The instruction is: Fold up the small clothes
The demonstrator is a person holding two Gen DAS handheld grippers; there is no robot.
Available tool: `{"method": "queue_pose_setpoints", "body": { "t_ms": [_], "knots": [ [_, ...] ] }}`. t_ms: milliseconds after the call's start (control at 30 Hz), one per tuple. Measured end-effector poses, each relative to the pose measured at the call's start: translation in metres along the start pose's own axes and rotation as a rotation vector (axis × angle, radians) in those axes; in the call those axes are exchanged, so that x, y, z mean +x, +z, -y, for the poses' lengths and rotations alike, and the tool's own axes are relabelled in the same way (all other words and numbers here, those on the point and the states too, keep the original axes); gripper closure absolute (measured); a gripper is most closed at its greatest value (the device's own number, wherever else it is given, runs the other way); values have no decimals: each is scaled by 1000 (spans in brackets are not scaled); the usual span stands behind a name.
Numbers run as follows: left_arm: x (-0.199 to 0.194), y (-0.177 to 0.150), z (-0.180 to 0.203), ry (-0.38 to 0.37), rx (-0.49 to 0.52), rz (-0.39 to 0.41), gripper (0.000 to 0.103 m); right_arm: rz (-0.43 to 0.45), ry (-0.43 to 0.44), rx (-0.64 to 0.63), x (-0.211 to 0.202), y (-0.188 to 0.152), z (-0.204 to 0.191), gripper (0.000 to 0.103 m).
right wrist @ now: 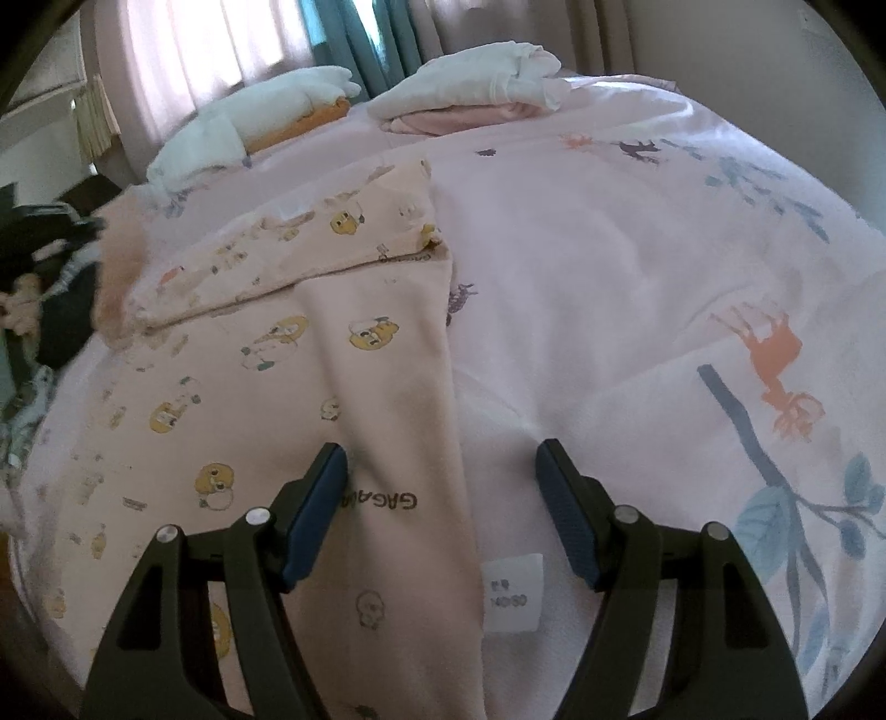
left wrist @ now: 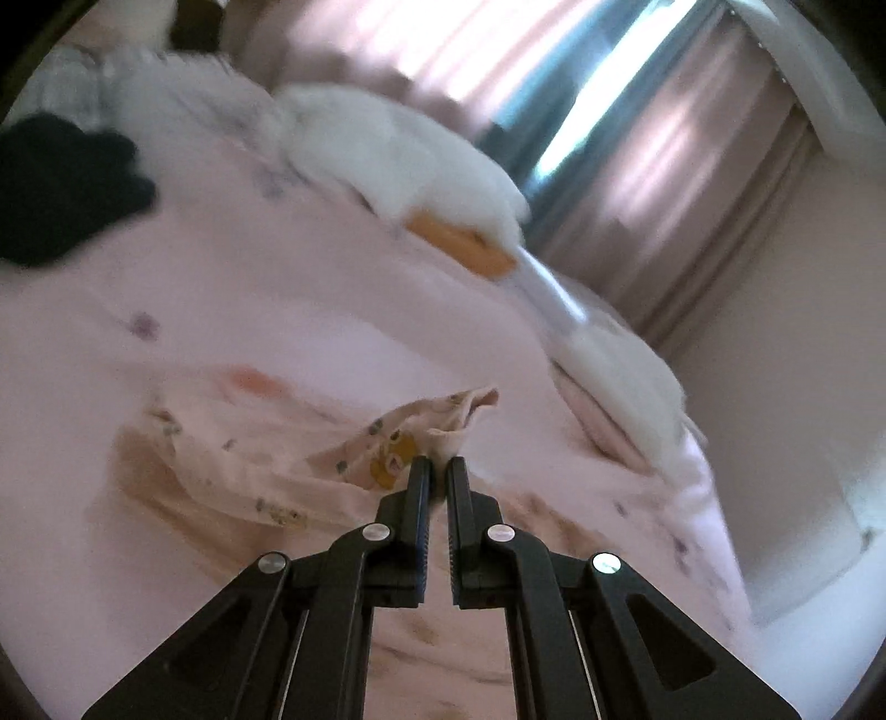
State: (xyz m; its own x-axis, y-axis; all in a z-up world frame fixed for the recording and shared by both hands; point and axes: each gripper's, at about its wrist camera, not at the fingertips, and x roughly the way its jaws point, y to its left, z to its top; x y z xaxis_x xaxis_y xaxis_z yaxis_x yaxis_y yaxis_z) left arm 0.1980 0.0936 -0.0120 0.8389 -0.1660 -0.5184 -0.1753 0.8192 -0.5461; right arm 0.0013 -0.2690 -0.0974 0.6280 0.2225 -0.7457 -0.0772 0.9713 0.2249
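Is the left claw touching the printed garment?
Touching. In the left wrist view the left claw is shut on a fold of the printed garment, cloth bunching out past its tips.

A pale pink bedspread [right wrist: 581,266] is seen, printed with an orange deer, a blue-grey branch and light blue leaves at three o'clock. At nine o'clock a cream-pink garment [right wrist: 266,376] is shown, dotted with yellow cartoon animals and dark lettering. White folded cloth [right wrist: 476,77] over pink is seen at twelve o'clock. Teal curtains [right wrist: 354,33] are noted behind. Black fingers with blue pads [right wrist: 310,515] are seen.
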Motion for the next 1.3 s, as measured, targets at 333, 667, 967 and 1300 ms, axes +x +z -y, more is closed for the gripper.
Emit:
{"method": "queue_pose_setpoints", "body": {
  "t_ms": [333, 667, 967, 1300],
  "knots": [
    [63, -78, 92, -70, 66, -218, 100, 21, 85, 36, -4, -3, 6, 32],
    [89, -127, 151, -105, 162, -325, 100, 41, 183, 106, -7, -5, 18, 32],
    [99, -127, 151, -208, 85, -522, 84, 47, 208, 124, -9, -6, 20, 31],
    [104, -115, 160, -43, 197, -415, 70, 47, 225, 130, -9, -5, 21, 30]
  ]
}}
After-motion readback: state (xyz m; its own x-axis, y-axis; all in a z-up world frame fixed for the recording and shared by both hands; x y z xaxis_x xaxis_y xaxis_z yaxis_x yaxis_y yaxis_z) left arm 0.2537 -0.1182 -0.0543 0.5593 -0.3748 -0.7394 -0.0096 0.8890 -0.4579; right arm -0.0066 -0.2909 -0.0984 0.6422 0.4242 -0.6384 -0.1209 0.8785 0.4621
